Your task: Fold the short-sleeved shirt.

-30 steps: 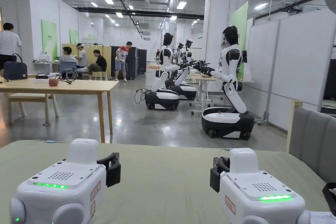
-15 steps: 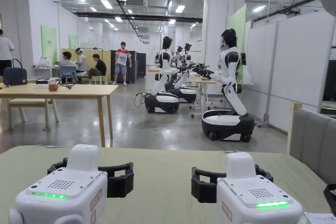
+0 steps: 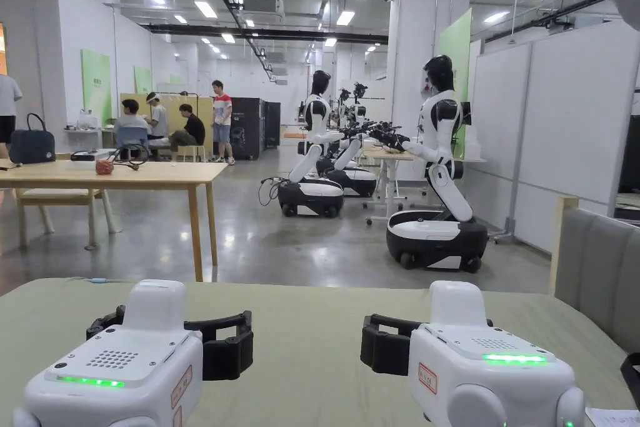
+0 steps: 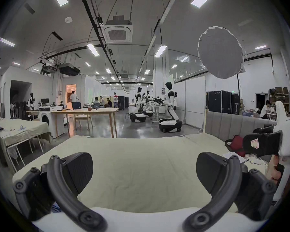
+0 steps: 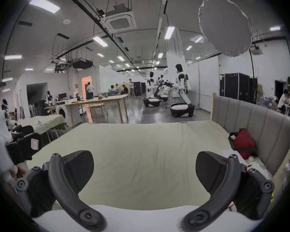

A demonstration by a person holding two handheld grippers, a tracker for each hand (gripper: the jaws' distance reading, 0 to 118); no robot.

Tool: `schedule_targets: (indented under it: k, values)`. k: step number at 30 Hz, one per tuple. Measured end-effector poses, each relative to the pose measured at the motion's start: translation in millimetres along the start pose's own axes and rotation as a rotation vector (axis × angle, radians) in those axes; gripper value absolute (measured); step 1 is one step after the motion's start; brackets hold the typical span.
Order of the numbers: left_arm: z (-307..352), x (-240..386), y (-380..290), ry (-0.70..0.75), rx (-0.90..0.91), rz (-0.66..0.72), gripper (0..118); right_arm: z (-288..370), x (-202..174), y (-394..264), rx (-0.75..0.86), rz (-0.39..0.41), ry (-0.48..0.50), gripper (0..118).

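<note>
Head view: the left gripper [image 3: 181, 334] and the right gripper [image 3: 419, 337] hover side by side, well apart, over a bed covered with a pale green sheet [image 3: 312, 328]. In each gripper view the two jaws stand spread wide with nothing between them, only flat sheet beneath. I cannot make out a short-sleeved shirt on the sheet, so its direction and long axis cannot be told. A red bag [image 5: 244, 143] rests against the grey padded headboard [image 5: 258, 118] on the right side of the bed, with papers [image 5: 231, 153] just beside it. Beyond the foot of the bed lies open concrete floor, with a wooden table [image 3: 125, 173] to the left and white-and-black humanoid robots [image 3: 437, 165] on wheeled bases to the right. People [image 3: 187, 125] sit and stand at the far wall.
</note>
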State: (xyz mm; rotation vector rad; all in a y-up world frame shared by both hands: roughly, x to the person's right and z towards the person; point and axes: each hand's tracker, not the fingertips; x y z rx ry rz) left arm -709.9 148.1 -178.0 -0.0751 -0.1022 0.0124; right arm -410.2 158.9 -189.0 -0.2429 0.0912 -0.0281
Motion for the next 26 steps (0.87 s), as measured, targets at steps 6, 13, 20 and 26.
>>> schedule_targets:
  k: [6, 13, 20, 26]
  values:
    - [-1, -1, -2, -0.001, -0.005, 0.006, 118, 2, 0, 0, 0.015, -0.002, 0.018, 118]
    - [-1, 0, -2, 0.002, -0.004, -0.001, 118, 5, 2, 0, 0.050, -0.001, 0.014, 118]
    - [-1, 2, -2, 0.004, -0.001, -0.001, 118, 14, 5, -1, 0.090, -0.019, 0.010, 118]
    - [1, 5, -2, -0.003, 0.002, 0.000, 118, 18, -8, -8, 0.157, 0.088, -0.153, 118]
